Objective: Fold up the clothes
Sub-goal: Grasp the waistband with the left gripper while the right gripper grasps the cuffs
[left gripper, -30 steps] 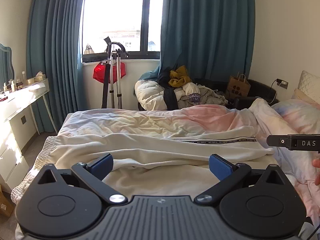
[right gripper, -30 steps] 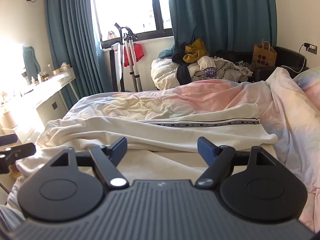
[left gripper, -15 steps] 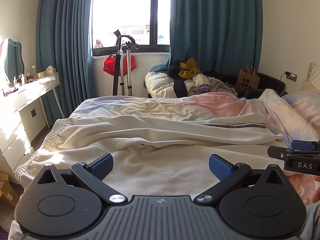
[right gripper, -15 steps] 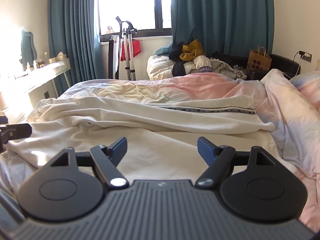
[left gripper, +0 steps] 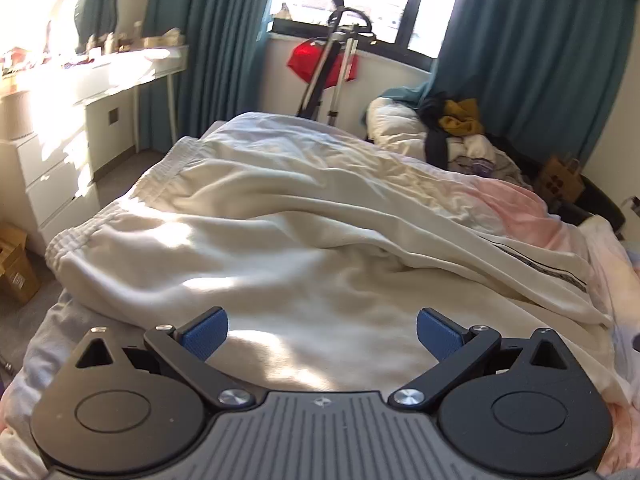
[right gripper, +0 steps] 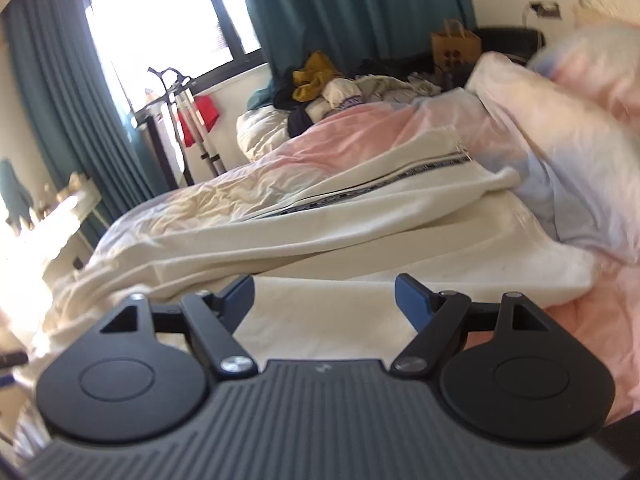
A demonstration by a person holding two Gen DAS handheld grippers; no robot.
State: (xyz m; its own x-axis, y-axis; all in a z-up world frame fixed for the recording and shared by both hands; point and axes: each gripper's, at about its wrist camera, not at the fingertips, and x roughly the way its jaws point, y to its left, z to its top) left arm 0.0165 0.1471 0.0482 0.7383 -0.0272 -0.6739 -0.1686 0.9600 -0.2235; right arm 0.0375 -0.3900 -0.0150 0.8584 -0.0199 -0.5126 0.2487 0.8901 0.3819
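Note:
Cream trousers [left gripper: 304,240] with an elastic waistband at the left and a dark patterned side stripe [left gripper: 560,270] lie spread across the bed. My left gripper [left gripper: 322,332] hovers open over the near trouser leg, closer to the waistband end, with nothing between its blue pads. In the right wrist view the same trousers [right gripper: 360,216] run from lower left to the hem at the right, stripe [right gripper: 400,178] on the far leg. My right gripper [right gripper: 324,296] stands open above the near leg toward the hem end, holding nothing.
A pink and white duvet [right gripper: 360,128] covers the bed, with a pillow [right gripper: 580,60] at the right. A white dresser [left gripper: 60,128] stands left, a cardboard box [left gripper: 14,268] on the floor. A clothes pile [left gripper: 460,128], a paper bag [left gripper: 560,178] and a stand [left gripper: 332,64] line the window wall.
Both grippers have dropped closer to the trousers and rolled, so each view is tilted. The left one swung toward the waistband side. Both stay open.

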